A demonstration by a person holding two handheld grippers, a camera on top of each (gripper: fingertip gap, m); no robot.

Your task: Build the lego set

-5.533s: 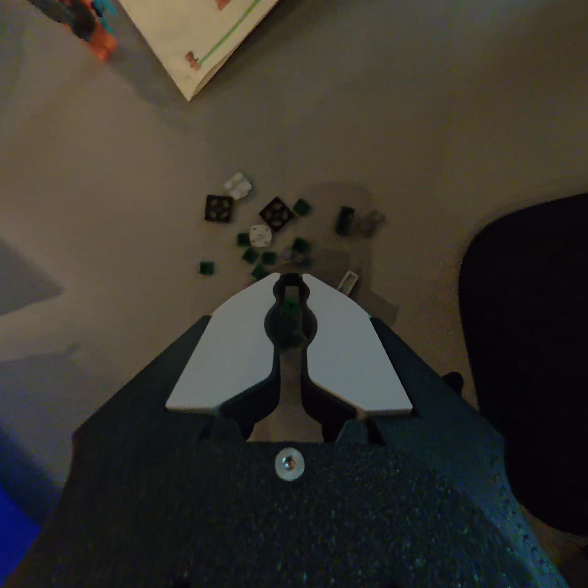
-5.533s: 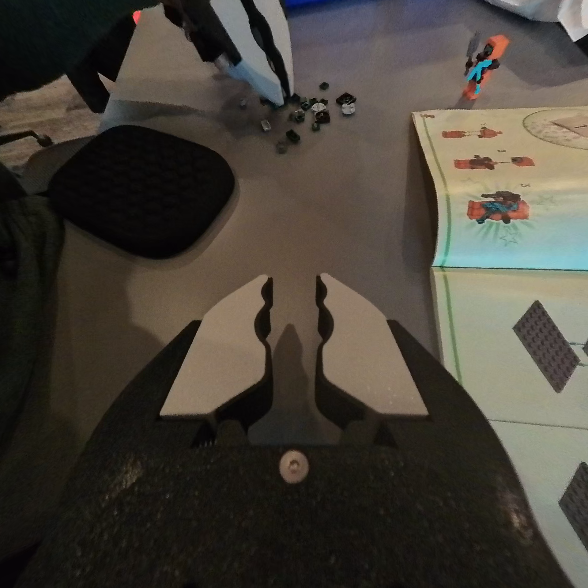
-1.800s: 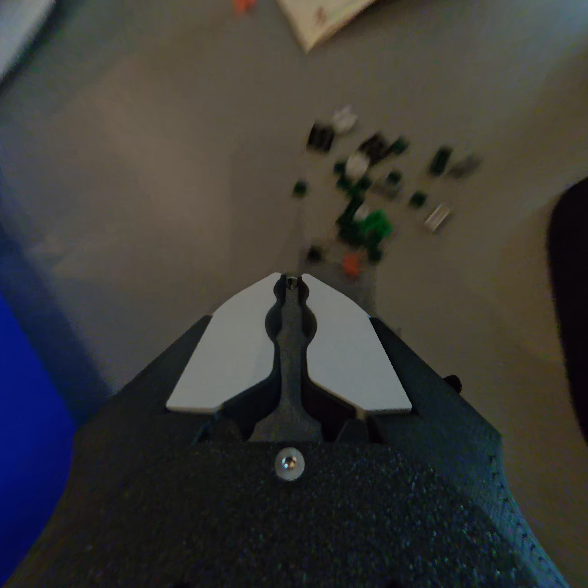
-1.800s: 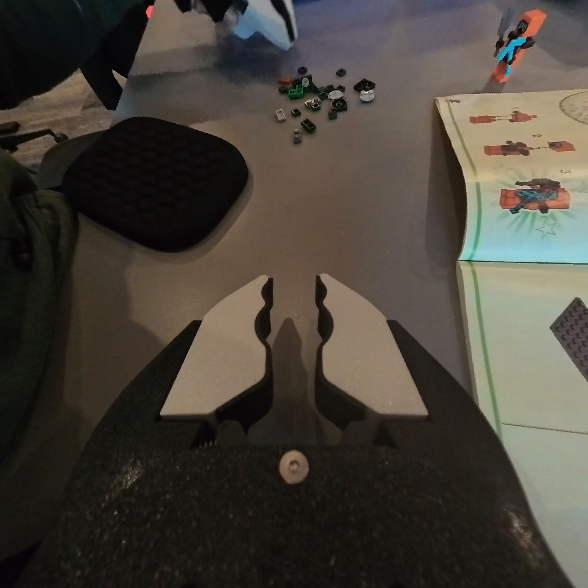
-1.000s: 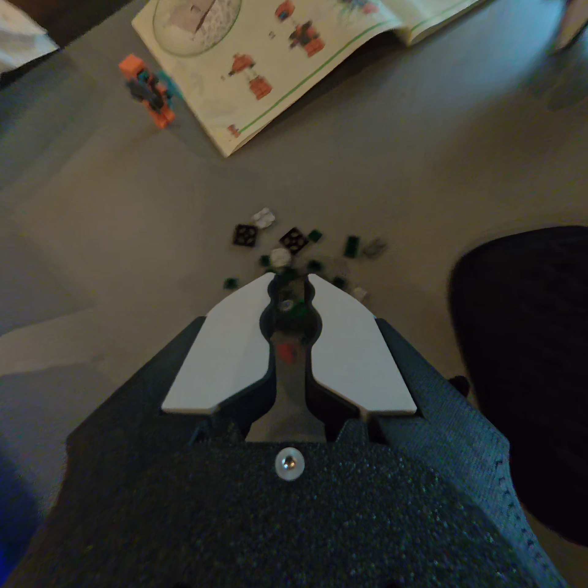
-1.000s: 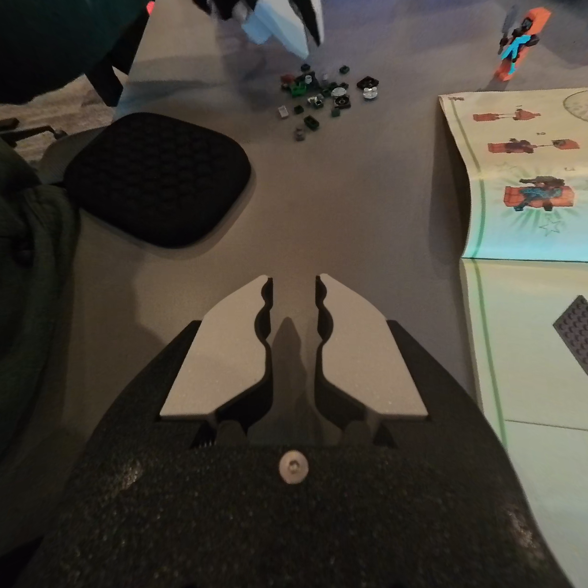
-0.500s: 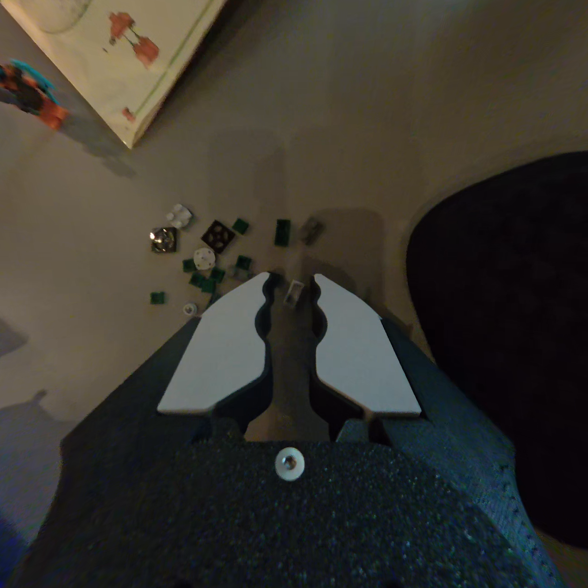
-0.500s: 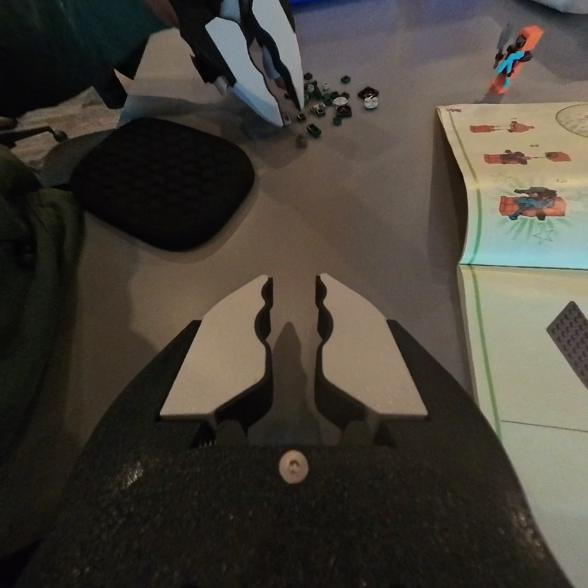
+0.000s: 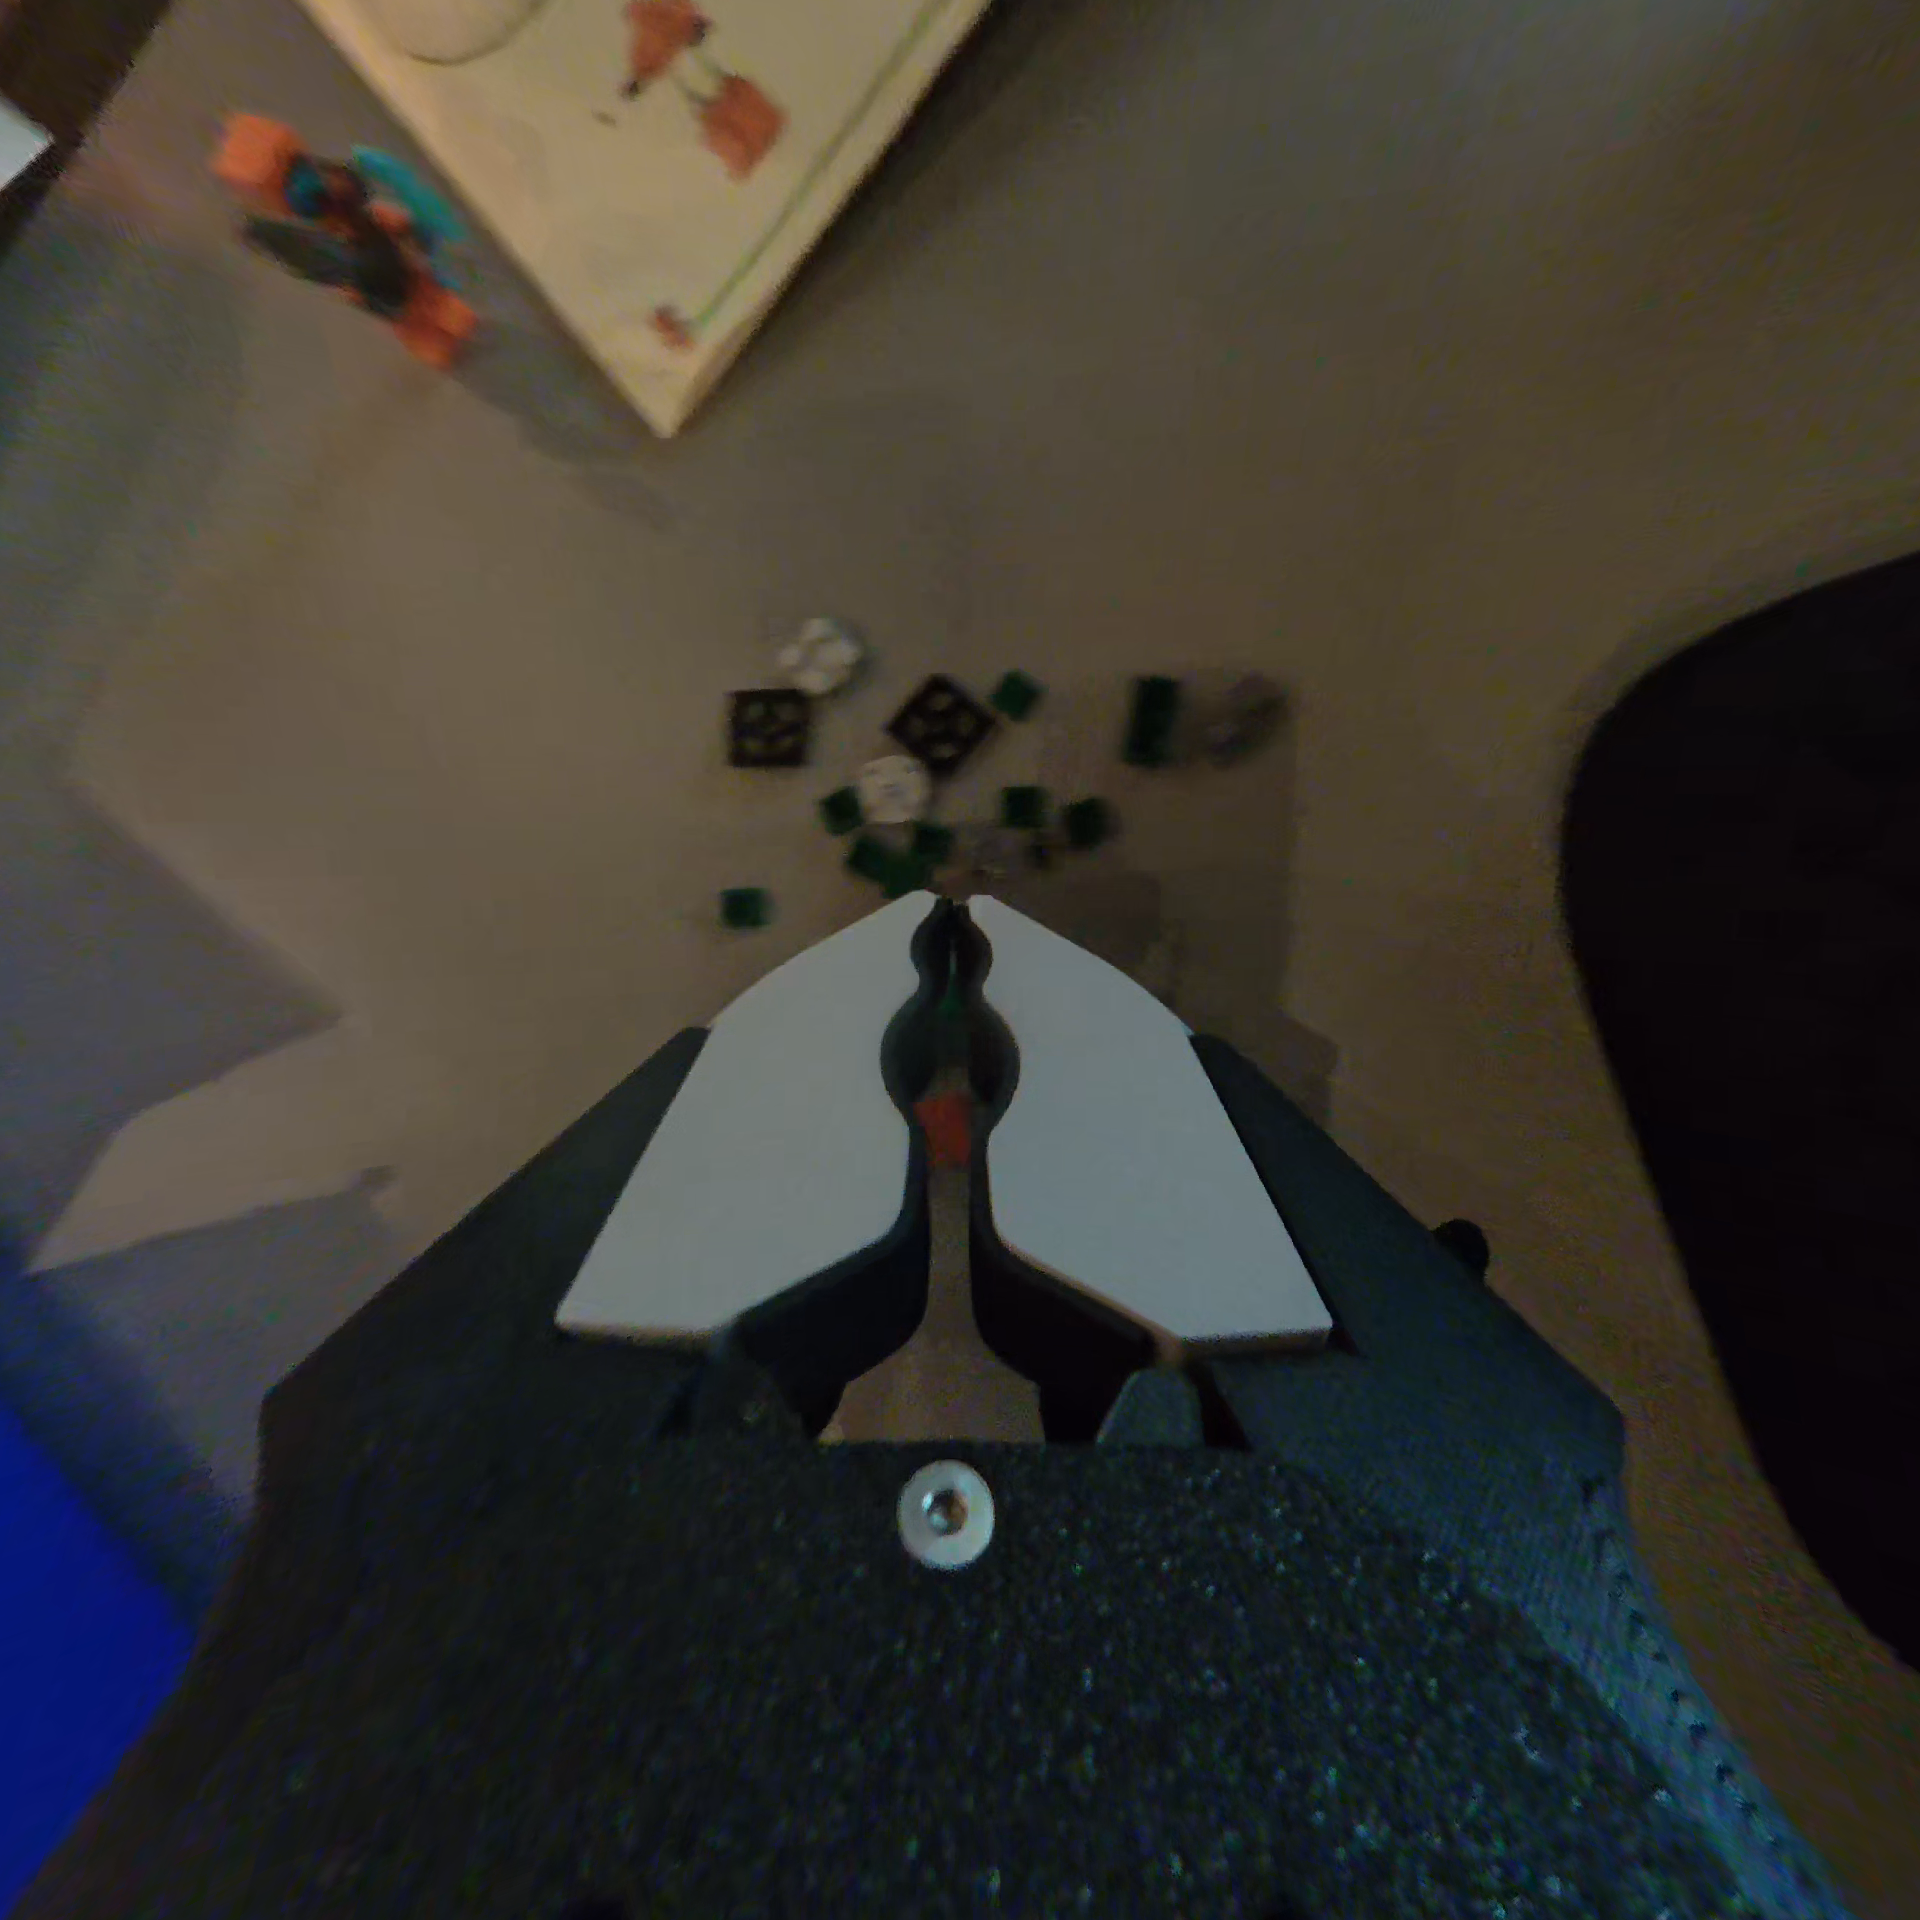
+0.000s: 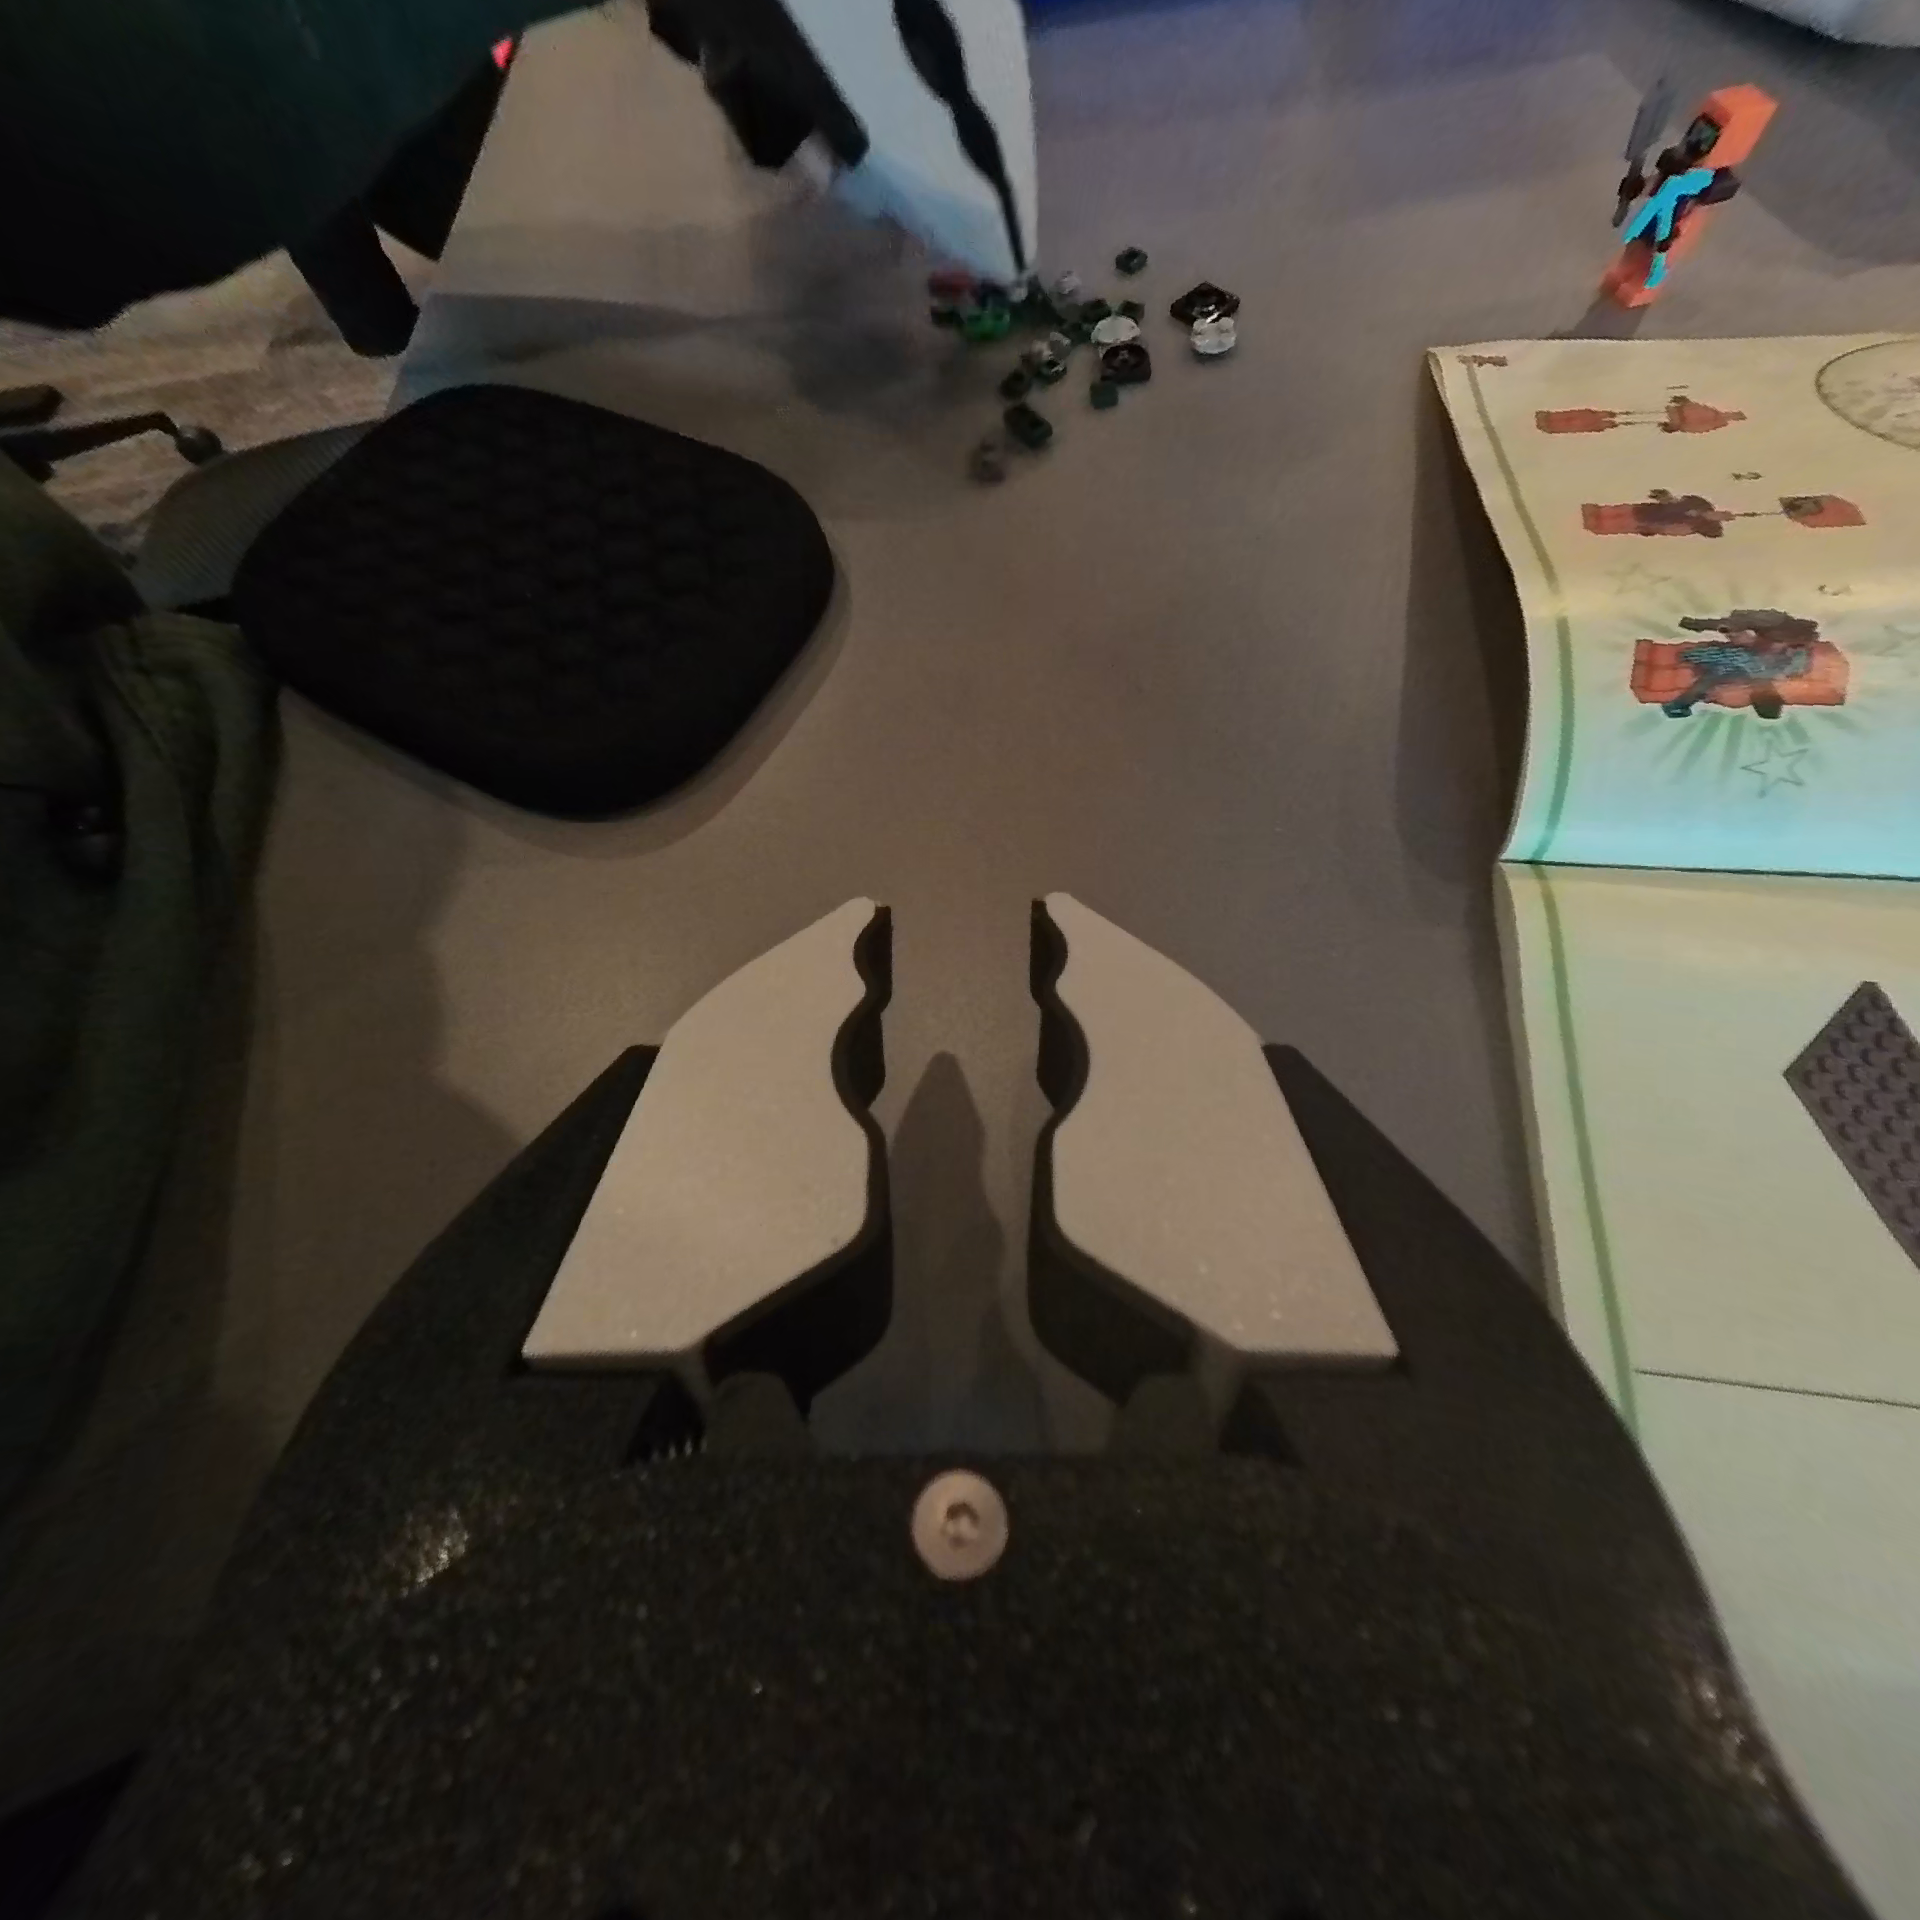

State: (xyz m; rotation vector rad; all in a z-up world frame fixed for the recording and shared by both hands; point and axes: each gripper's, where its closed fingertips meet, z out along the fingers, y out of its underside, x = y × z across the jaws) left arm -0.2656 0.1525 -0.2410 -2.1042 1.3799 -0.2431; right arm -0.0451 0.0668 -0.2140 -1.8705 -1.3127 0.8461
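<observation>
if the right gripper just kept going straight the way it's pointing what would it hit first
Probably nothing soon. The right gripper is open and empty, with bare grey table ahead. The first things roughly in that line are the scattered lego pieces far off, though depth is hard to judge.

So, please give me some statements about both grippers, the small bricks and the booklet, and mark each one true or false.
1. The right gripper is open and holds nothing. True.
2. The left gripper is wide open. False: its tips nearly touch, at the edge of the loose lego pieces.
3. The instruction booklet lies closed. False: it lies open.
4. The orange figure stands apart from the loose pieces. True.
5. The black pad covers the pieces. False: it lies beside them.
</observation>
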